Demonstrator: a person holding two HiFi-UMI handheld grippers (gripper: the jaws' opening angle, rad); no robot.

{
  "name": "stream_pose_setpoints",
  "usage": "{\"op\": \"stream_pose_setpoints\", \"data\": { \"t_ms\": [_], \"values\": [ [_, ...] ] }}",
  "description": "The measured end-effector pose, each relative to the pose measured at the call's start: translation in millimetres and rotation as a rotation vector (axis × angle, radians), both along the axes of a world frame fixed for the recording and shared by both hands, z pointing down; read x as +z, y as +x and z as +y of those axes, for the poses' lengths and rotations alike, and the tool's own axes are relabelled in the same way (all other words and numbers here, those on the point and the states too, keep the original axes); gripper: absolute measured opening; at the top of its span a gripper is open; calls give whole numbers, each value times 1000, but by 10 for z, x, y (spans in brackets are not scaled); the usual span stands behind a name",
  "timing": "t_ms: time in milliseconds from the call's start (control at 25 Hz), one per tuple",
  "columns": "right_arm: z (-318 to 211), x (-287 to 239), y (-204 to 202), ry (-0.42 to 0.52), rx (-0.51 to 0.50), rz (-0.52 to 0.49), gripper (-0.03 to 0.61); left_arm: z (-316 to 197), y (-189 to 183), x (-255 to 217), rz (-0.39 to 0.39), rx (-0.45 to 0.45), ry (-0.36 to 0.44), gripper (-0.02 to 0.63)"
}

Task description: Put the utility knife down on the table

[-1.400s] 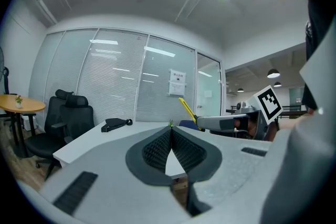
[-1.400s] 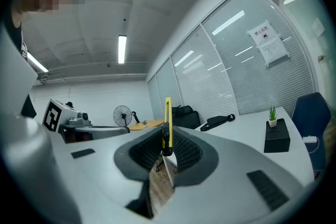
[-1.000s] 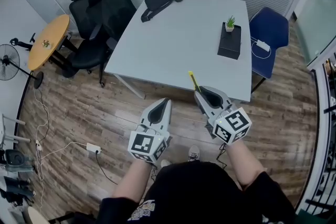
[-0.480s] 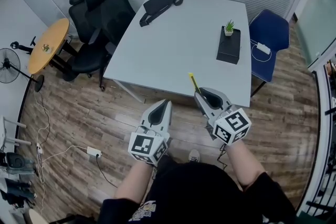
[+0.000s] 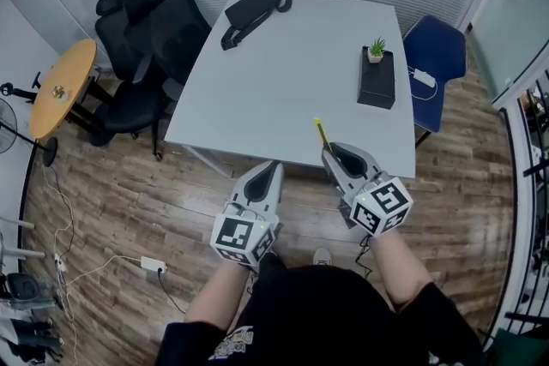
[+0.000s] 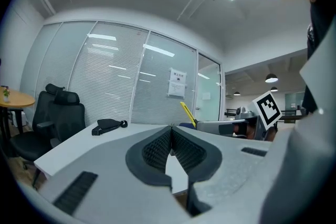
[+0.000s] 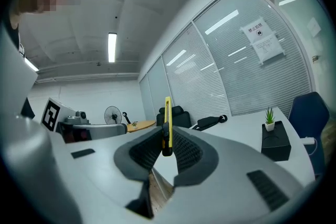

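Your right gripper (image 5: 328, 153) clamps the yellow utility knife (image 5: 321, 134), which juts past its tips over the table (image 5: 283, 81); your left gripper (image 5: 274, 165), beside it, is closed on nothing.

On the utility knife (image 7: 167, 123): smooth yellow plastic with a slight sheen, and a black plastic part at its lower end. The right gripper (image 5: 330, 152) and left gripper (image 5: 274, 165) have matt grey plastic shells, and their jaws are lined with dark ribbed pads. The surface (image 5: 283, 81) is smooth, matt and pale grey-white; the floor (image 5: 129, 193) is wood-grain planks with low sheen; the round side table (image 5: 62, 87) has a lightly glossy wood top.
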State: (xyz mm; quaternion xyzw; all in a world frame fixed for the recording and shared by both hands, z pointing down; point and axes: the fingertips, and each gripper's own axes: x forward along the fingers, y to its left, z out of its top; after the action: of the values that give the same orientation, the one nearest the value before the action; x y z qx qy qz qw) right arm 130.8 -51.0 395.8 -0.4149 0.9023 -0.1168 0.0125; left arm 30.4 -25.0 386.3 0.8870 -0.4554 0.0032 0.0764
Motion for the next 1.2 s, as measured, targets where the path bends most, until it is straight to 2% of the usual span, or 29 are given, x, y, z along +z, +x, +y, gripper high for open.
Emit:
{"op": "stream_pose_setpoints", "data": {
  "t_ms": [400, 920, 1200],
  "values": [
    [-509, 29, -619, -24, 106, 29, 60, -587, -609, 10, -6, 136, 2, 5],
    [-912, -102, -1328, 11, 176, 82, 58, -1050, -1267, 33, 27, 223, 0, 5],
    [-979, -199, -1589, 38, 189, 108, 58, -1122, -1532, 26, 48, 233, 9, 5]
  ]
}}
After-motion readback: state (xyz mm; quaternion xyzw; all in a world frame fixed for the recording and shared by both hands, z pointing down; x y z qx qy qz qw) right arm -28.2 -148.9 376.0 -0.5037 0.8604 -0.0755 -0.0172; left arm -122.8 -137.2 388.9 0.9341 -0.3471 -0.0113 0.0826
